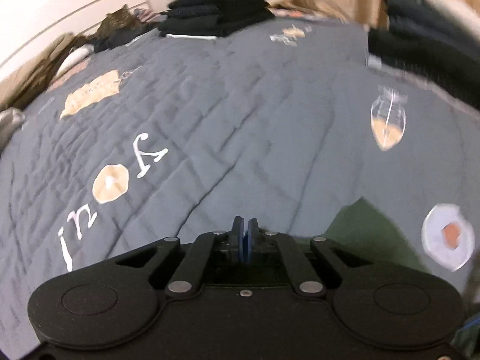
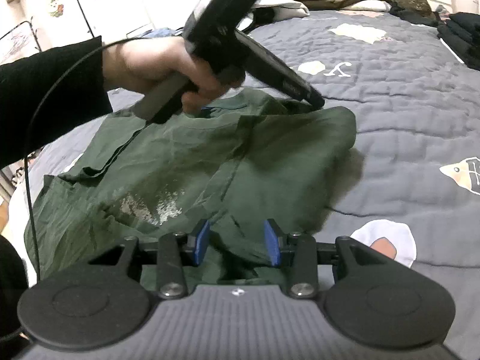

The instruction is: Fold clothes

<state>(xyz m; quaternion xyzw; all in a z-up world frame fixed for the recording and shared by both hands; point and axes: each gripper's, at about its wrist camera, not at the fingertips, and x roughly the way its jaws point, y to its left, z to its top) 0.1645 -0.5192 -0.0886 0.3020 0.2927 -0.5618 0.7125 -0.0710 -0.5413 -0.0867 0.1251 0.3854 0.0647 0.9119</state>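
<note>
A dark green shirt (image 2: 186, 162) lies crumpled on the grey quilted bed cover (image 2: 405, 105). My right gripper (image 2: 237, 240) is open, its blue pads (image 2: 201, 241) spread over the shirt's near edge. My left gripper (image 2: 315, 100) shows in the right wrist view, held in a hand, its tip at the shirt's far edge. In the left wrist view the left gripper (image 1: 245, 234) has its blue pads pressed together; no cloth shows between them. A corner of the green shirt (image 1: 369, 228) lies to its right.
A stack of folded dark clothes (image 1: 219, 9) sits at the far end of the bed, and more dark clothes (image 1: 426, 45) lie at the right. A cat (image 2: 415, 1) rests near pillows at the head of the bed.
</note>
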